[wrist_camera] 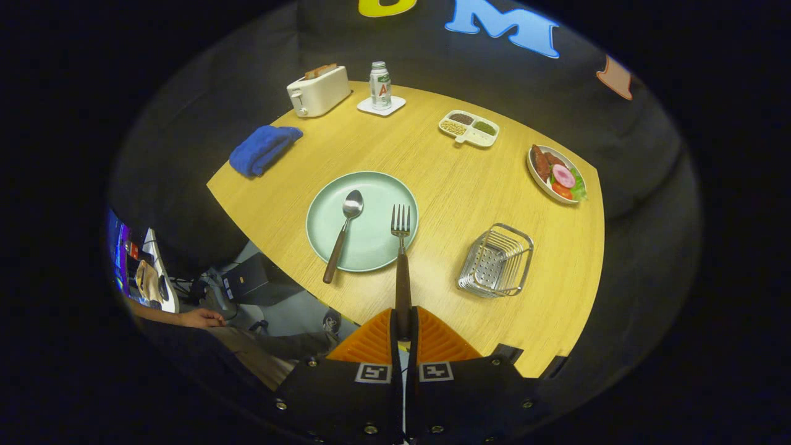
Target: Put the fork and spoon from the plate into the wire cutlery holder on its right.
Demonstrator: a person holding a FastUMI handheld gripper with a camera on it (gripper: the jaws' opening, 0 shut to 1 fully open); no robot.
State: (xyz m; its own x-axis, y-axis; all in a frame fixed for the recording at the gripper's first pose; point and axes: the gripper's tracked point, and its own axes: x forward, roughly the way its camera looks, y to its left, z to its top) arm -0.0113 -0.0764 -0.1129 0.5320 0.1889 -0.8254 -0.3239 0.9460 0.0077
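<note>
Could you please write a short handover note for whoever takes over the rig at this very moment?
Hand-held gripper: fingers closed on the handle of the fork, which points forward, its tines over the near edge of the green plate.
Spoon: lying on the plate's left half, bowl up, handle reaching over the near rim onto the table.
Wire cutlery holder: on the table to the right of the plate, nothing in it.
Done: fork gripped.
Left: carry the fork right into the holder, then come back for the spoon and do the same.
</note>
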